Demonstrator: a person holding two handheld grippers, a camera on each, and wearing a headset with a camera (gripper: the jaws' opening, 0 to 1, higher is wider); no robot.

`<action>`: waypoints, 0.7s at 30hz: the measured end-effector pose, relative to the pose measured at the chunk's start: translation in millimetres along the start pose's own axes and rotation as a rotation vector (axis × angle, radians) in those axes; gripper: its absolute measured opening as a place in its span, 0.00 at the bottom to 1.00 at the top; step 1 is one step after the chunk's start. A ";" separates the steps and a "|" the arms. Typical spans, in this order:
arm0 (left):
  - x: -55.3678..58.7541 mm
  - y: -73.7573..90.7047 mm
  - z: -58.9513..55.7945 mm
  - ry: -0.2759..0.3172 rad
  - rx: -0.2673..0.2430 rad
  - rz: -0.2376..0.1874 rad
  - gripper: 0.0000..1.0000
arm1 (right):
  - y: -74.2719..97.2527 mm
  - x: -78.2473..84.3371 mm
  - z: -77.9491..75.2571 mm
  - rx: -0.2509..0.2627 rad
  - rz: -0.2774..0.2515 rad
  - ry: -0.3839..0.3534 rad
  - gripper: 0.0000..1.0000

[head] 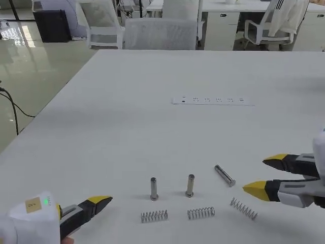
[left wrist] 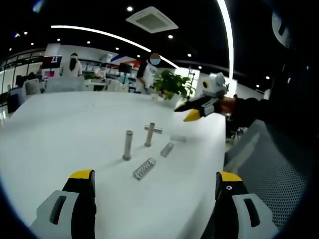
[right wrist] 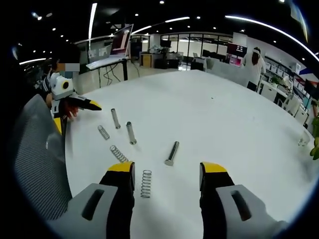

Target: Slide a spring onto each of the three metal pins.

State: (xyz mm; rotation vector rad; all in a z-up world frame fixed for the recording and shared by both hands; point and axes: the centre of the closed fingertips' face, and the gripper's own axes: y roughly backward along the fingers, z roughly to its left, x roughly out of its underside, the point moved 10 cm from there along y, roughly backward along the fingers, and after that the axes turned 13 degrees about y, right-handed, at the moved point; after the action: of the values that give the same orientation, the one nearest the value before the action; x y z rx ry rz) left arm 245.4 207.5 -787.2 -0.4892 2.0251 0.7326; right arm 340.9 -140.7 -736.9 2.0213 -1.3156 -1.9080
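Yellow-tipped left gripper [head: 95,202], lower left of the head view: its own view shows the jaws wide apart and empty. The right gripper [head: 265,175], at the right edge, is likewise spread and holds nothing. On the white table [head: 127,112] three springs lie in a row nearest the person: left spring [head: 154,216], middle spring [head: 201,212], right spring [head: 244,208]. Just behind them two pins stand upright on their wider ends, the left pin [head: 154,188] and the middle pin [head: 190,185]. The third pin [head: 224,175] lies on its side, near its spring but not touching it. No spring is on a pin yet. In the right gripper view the right spring lies just ahead of the open jaws. Handling, as judged: the springs look light, open-coiled and compliant, liable to roll or flick away under a hard squeeze. Pinch one gently across the coils near mid-length, leaving an end free to pass over a pin tip. The pins appear stiff, smooth and probably slippery. The upright ones may topple if nudged, and the fallen one is best taken by the shank near its head. A power strip [head: 212,100] lies well beyond.
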 end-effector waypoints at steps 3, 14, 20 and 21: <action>0.7 -0.5 -0.2 -0.001 0.002 0.006 0.98 | 2.9 6.7 5.4 -0.002 -0.002 -0.012 0.55; 1.1 -1.1 0.0 0.001 0.005 0.009 0.98 | 5.3 25.0 22.6 -0.058 0.020 -0.041 0.75; 1.3 -1.1 -0.1 0.001 0.007 0.012 0.98 | 4.2 25.4 27.7 -0.096 0.027 -0.051 0.88; 1.3 -1.1 -0.1 0.002 0.007 0.012 0.98 | 3.9 25.6 27.8 -0.097 0.027 -0.053 0.89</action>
State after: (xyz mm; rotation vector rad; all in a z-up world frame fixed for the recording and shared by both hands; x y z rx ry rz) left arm 245.3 206.5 -788.6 -0.4743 2.0332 0.7324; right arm 311.9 -145.0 -761.2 1.9105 -1.2289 -1.9858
